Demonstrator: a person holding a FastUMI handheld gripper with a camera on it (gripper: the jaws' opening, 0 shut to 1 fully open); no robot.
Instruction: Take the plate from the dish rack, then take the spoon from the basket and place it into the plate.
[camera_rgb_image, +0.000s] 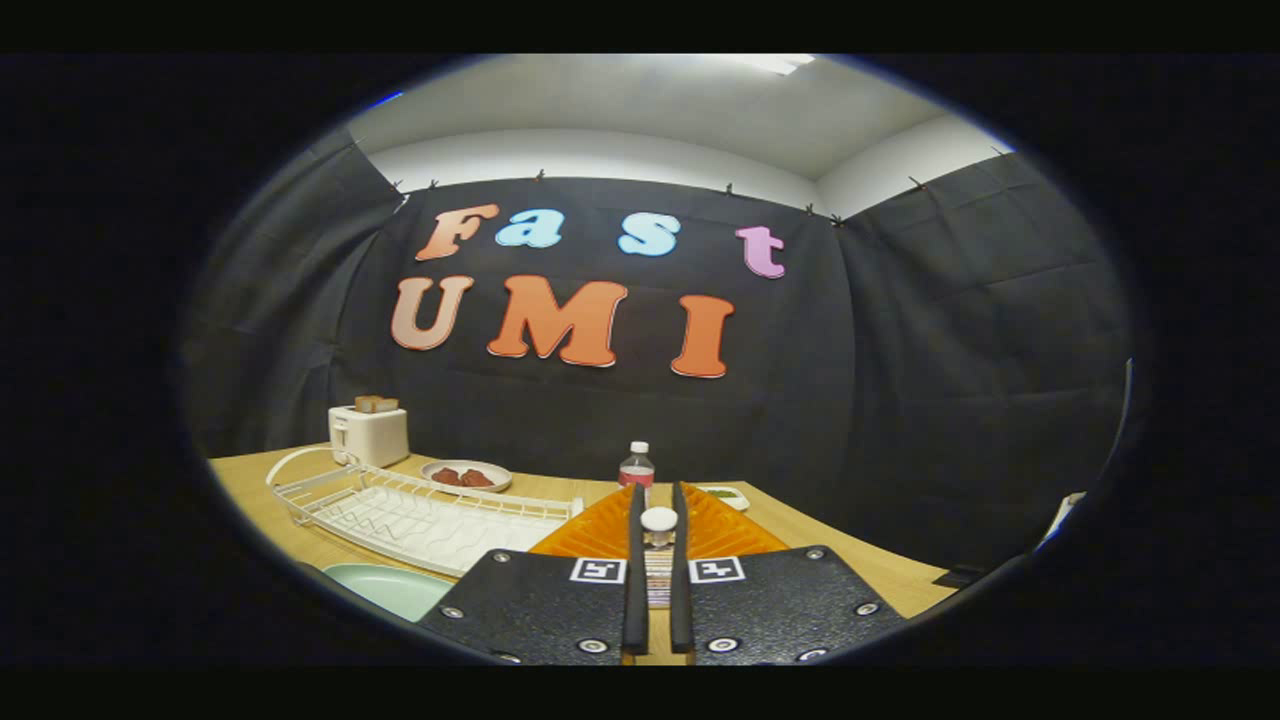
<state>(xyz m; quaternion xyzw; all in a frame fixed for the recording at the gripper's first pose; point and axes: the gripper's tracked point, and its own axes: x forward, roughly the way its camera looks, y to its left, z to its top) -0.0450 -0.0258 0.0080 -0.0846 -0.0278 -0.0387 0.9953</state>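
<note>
Gripper (658, 545) fingers stood narrowly apart, pinching the spoon (659, 522) upright between them, its white rounded end showing above a patterned handle. Beyond the dish rack (420, 510), a white toaster (368, 433) held toast. Just behind the rack's far end lay a small plate of reddish food (466, 475). Nearer than the rack, the pale green plate (390, 588) rested on the wooden table (880, 575). An orange basket (600, 535) sat beside the rack, a bottle (637, 465) beyond it.

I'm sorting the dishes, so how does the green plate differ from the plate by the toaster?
The green plate is pale green, bare as far as shows, beside the tongs, nearer than the rack. The far plate is pale, holds reddish-brown food, and sits beyond the rack. Both lie flat on the table.
</note>
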